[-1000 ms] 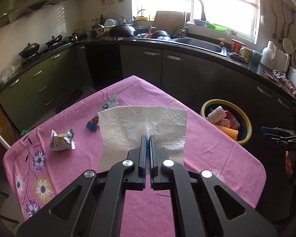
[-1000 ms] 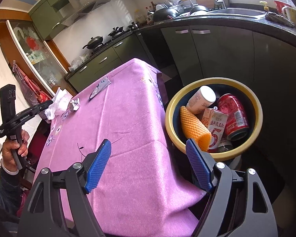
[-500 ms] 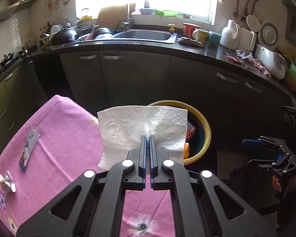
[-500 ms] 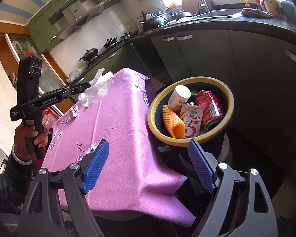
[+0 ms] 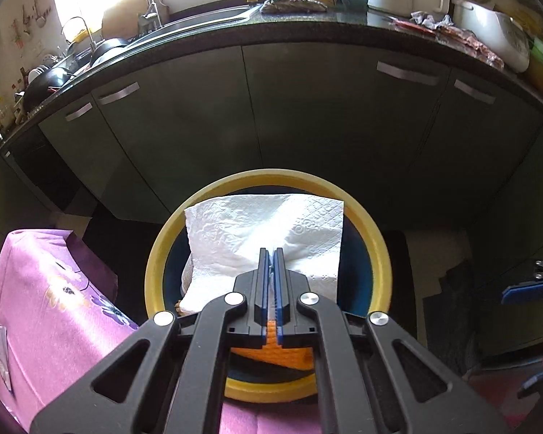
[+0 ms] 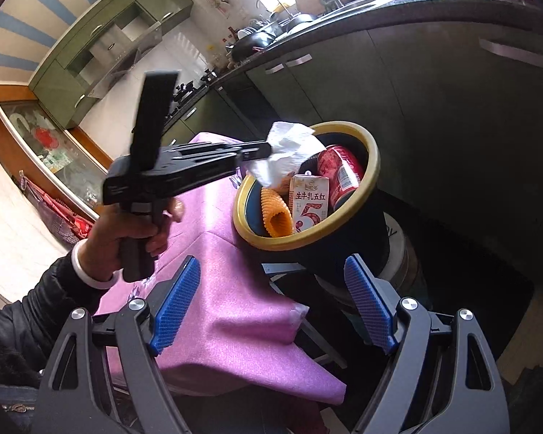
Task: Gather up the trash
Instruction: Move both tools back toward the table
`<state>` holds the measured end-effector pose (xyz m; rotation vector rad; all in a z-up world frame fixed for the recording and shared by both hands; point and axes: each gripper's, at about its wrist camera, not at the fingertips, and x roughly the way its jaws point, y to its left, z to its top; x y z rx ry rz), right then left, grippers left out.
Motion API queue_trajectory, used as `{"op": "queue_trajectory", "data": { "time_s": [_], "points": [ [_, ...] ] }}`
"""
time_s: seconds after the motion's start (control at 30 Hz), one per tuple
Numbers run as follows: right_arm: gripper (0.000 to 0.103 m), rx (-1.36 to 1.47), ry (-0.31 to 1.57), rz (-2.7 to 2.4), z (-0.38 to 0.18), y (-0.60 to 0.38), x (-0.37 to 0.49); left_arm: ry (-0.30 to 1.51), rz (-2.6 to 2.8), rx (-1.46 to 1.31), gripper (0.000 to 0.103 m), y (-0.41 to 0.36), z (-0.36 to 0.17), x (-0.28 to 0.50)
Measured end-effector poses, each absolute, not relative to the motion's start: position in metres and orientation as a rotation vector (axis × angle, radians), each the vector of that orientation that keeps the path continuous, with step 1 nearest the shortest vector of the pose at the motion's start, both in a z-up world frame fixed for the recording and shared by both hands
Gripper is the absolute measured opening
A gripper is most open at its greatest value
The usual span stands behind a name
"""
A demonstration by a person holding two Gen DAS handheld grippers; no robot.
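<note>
Bin (image 6: pixel 371 166) mouth part-blocked w/ can (image 6: pixel 340 173), carton (image 6: pixel 309 200).

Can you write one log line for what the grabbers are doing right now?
left gripper: shut on paper towel, over trash bin | right gripper: open, holding nothing | bin contents: can, carton

A carton (image 6: pixel 309 200) in the yellow-rimmed bin (image 6: pixel 374 166), at its near rim, reads "生牛乳五红" above a large red "5". The small brand print at its top is illegible.
</note>
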<state>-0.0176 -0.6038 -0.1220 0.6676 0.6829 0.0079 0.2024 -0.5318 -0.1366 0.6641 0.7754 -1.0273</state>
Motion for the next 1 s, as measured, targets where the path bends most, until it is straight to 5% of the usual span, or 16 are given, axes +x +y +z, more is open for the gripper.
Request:
{"op": "queue_trajectory", "data": {
  "time_s": [0.07, 0.13, 0.4, 0.63, 1.0],
  "points": [
    [0.081, 0.675, 0.688, 0.015, -0.124, -0.606, -0.016, 0.754, -1.020, 0.692, 0.011, -0.537, -0.142, 0.199],
    [0.081, 0.680, 0.693, 0.021, -0.126, -0.607, -0.015, 0.736, -1.032, 0.696, 0.030, -0.540, -0.141, 0.194],
    [0.081, 0.681, 0.702, 0.033, -0.127, -0.604, -0.009, 0.731, -1.035, 0.543, 0.037, -0.495, -0.106, 0.201],
    [0.082, 0.639, 0.722, 0.063, -0.121, -0.581, 0.003, 0.659, -0.940, 0.311, 0.072, -0.377, -0.068, 0.205],
    [0.082, 0.446, 0.795, 0.246, -0.095, -0.475, 0.078, 0.644, -0.480, 0.069, 0.080, -0.125, -0.076, 0.251]
  ]
}}
